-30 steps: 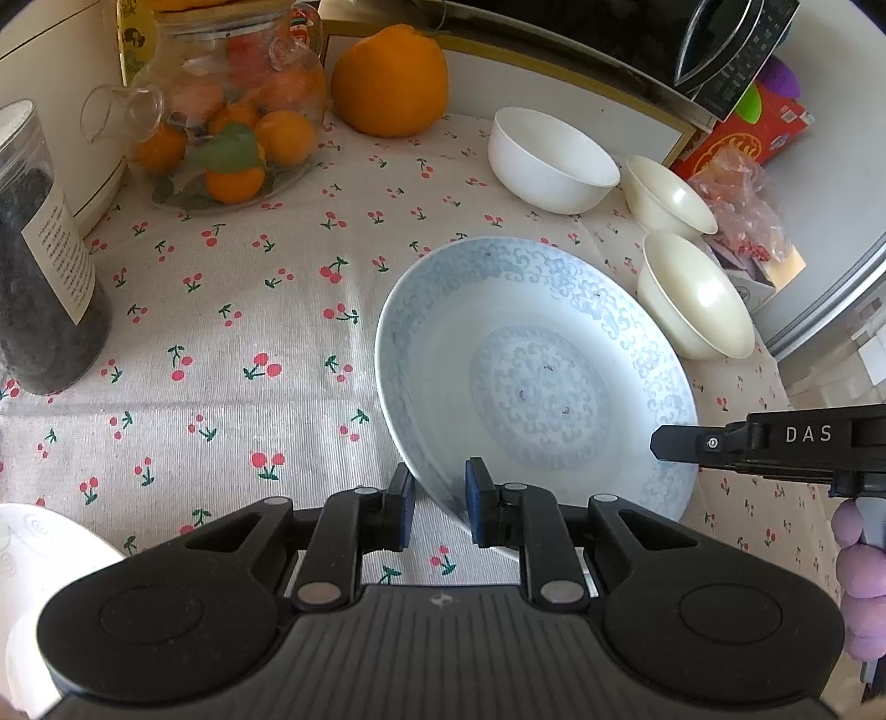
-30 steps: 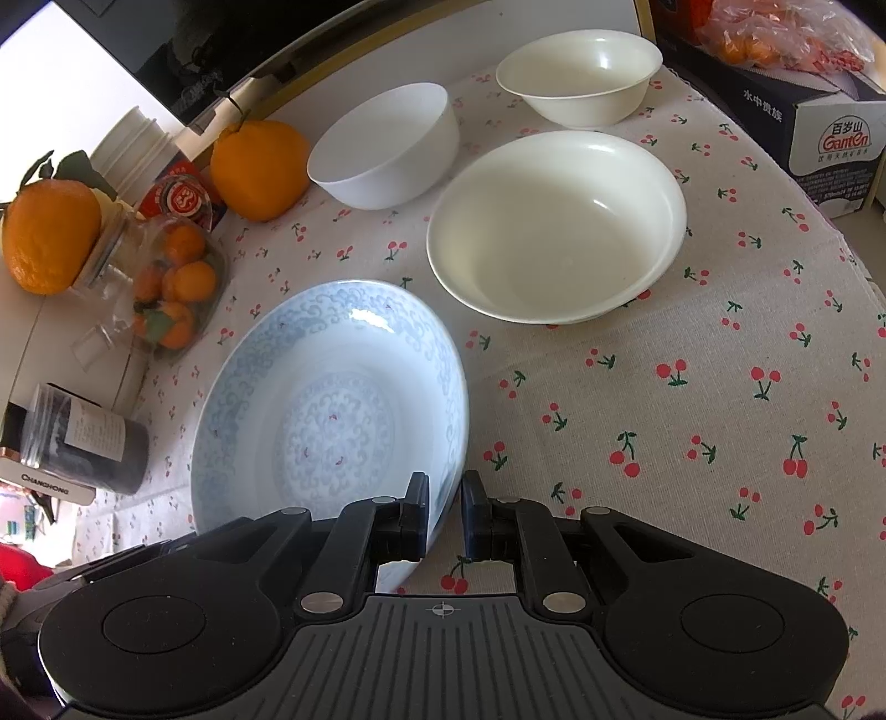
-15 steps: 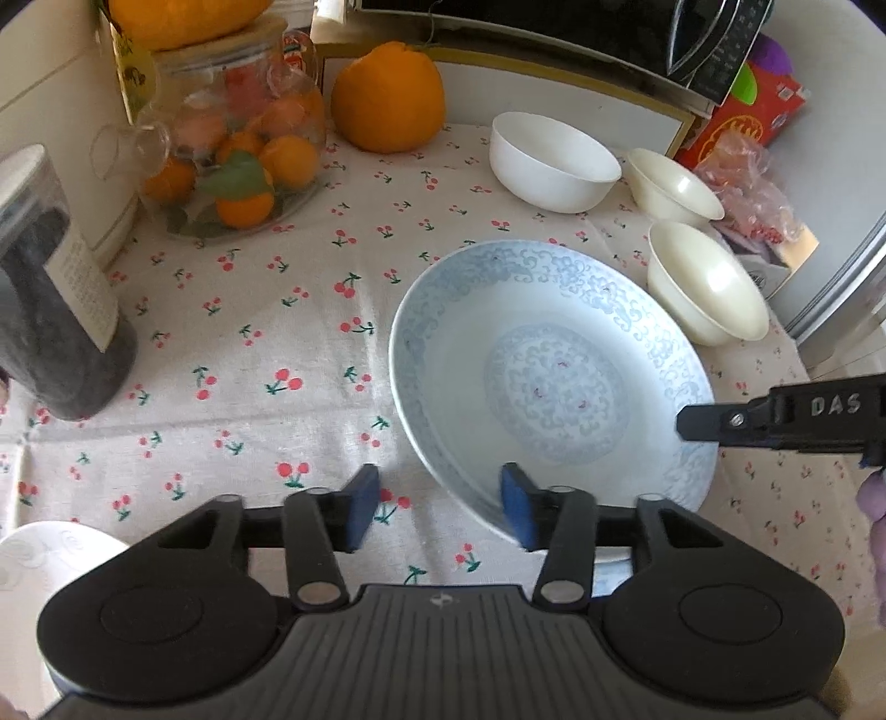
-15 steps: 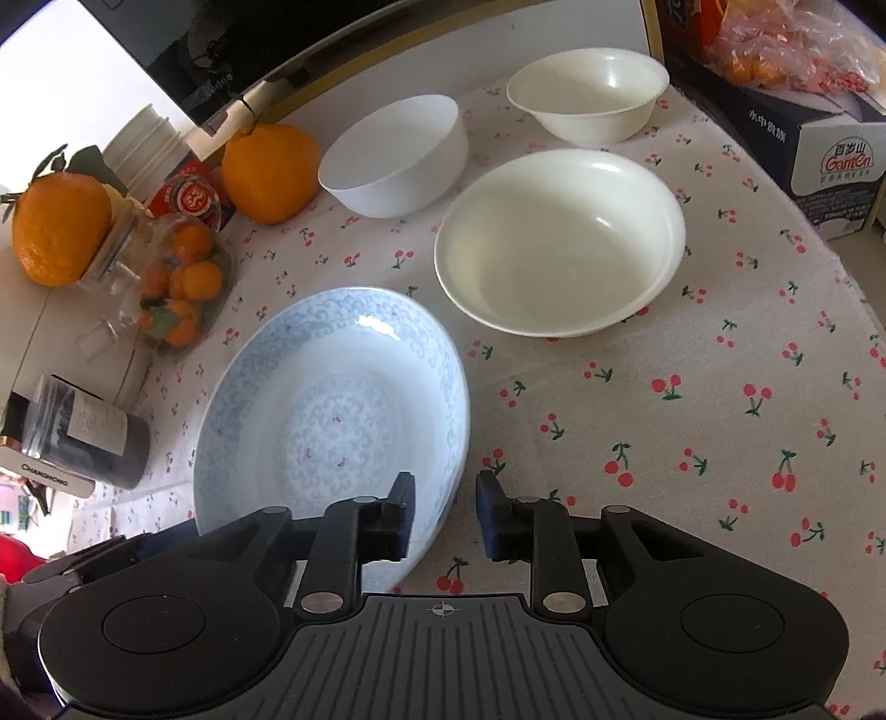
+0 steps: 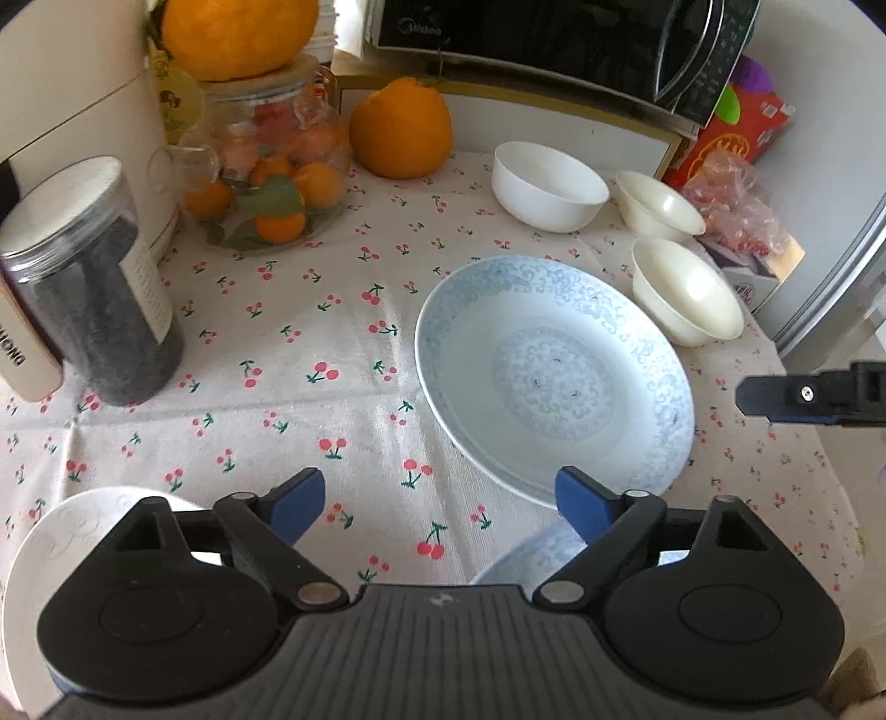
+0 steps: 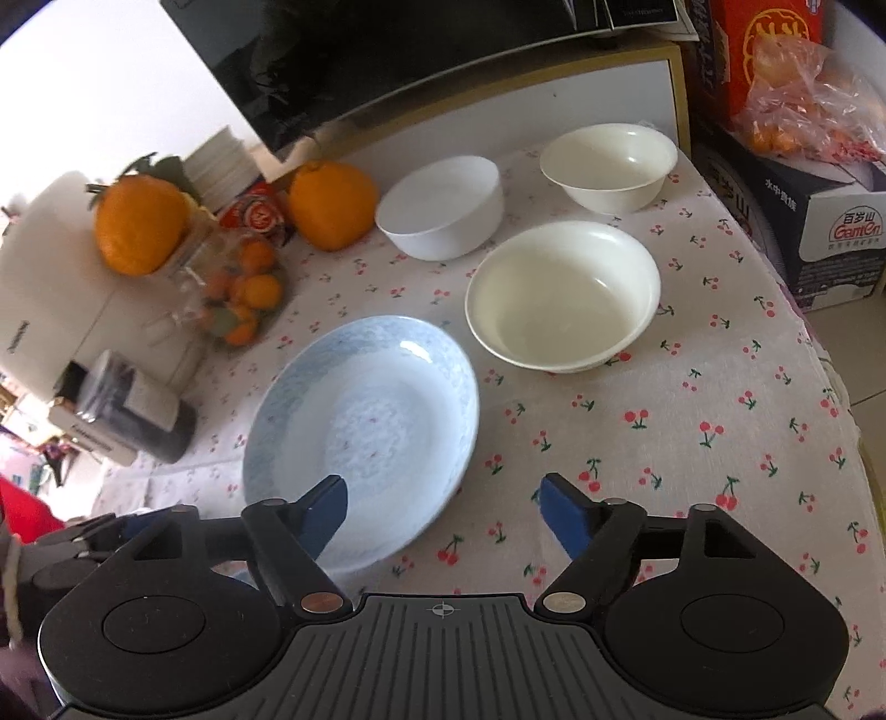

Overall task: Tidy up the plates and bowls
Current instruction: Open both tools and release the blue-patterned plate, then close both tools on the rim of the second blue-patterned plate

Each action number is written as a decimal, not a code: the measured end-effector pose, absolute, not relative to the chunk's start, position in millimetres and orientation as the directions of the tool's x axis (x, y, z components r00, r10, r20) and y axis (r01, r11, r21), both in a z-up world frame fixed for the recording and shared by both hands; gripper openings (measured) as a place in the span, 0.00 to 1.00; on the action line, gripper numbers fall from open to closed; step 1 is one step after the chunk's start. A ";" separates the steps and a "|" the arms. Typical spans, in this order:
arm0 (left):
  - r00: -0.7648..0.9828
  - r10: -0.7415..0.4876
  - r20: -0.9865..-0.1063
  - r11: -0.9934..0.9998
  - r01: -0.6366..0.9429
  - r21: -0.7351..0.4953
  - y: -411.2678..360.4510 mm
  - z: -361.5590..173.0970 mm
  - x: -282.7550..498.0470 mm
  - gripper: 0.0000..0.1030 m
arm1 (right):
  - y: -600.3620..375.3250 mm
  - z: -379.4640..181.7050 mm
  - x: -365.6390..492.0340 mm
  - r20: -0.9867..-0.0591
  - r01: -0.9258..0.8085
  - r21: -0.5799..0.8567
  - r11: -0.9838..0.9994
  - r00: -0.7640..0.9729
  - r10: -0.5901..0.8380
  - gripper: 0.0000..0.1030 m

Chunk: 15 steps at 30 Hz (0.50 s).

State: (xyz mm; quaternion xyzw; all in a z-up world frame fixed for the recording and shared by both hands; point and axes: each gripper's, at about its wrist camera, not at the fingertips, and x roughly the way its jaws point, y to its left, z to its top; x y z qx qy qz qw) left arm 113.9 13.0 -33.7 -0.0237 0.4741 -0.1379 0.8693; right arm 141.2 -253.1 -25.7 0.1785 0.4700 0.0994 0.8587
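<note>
A blue-patterned plate [image 5: 554, 376] [image 6: 365, 432] lies flat on the cherry-print tablecloth. My left gripper [image 5: 437, 493] hovers over its near rim with jaws opening wide and nothing pressed between the pads. My right gripper [image 6: 443, 501] is over the plate's other side, jaws also opening, holding nothing. Behind the plate stand a white bowl [image 5: 548, 185] [image 6: 443, 207], a small cream bowl [image 5: 659, 207] [image 6: 609, 166] and a larger cream bowl [image 5: 686, 299] [image 6: 565, 296]. A white plate [image 5: 55, 531] and another blue-patterned dish [image 5: 526, 559] peek from under the left gripper.
At the left stand a dark-filled jar [image 5: 94, 288] and a glass jar of small oranges [image 5: 266, 183], with a large orange [image 5: 401, 127] behind. A microwave [image 5: 554, 44] closes the back. A carton [image 6: 830, 232] sits past the table's right edge.
Both grippers were shut on the blue plate's rim. They have let go, spread their jaws wide and drawn back upward. The plate stays on the cloth.
</note>
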 end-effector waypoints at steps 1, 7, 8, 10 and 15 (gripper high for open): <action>0.517 -0.265 -0.814 0.961 0.214 -0.176 14.7 -31.2 111.5 0.89 | -253.7 -23.8 138.3 -0.770 -0.007 0.401 0.916 0.540 0.341 0.78; 0.531 -0.284 -0.799 0.955 0.226 -0.190 21.3 -20.5 93.8 0.94 | -257.7 -21.8 122.6 -0.766 -0.023 0.400 0.916 0.541 0.348 0.79; 0.531 -0.286 -0.797 0.954 0.234 -0.187 21.8 -19.7 90.9 0.94 | -257.4 -22.1 120.3 -0.766 -0.024 0.400 0.916 0.540 0.349 0.79; 0.534 -0.290 -0.794 0.951 0.253 -0.177 22.7 -18.6 85.7 0.94 | -255.1 -23.0 116.2 -0.768 -0.031 0.400 0.916 0.534 0.353 0.79; 0.532 -0.314 -0.786 0.942 0.281 -0.187 31.5 -19.8 78.0 0.94 | -239.7 -27.0 105.1 -0.778 -0.080 0.379 0.922 0.512 0.364 0.79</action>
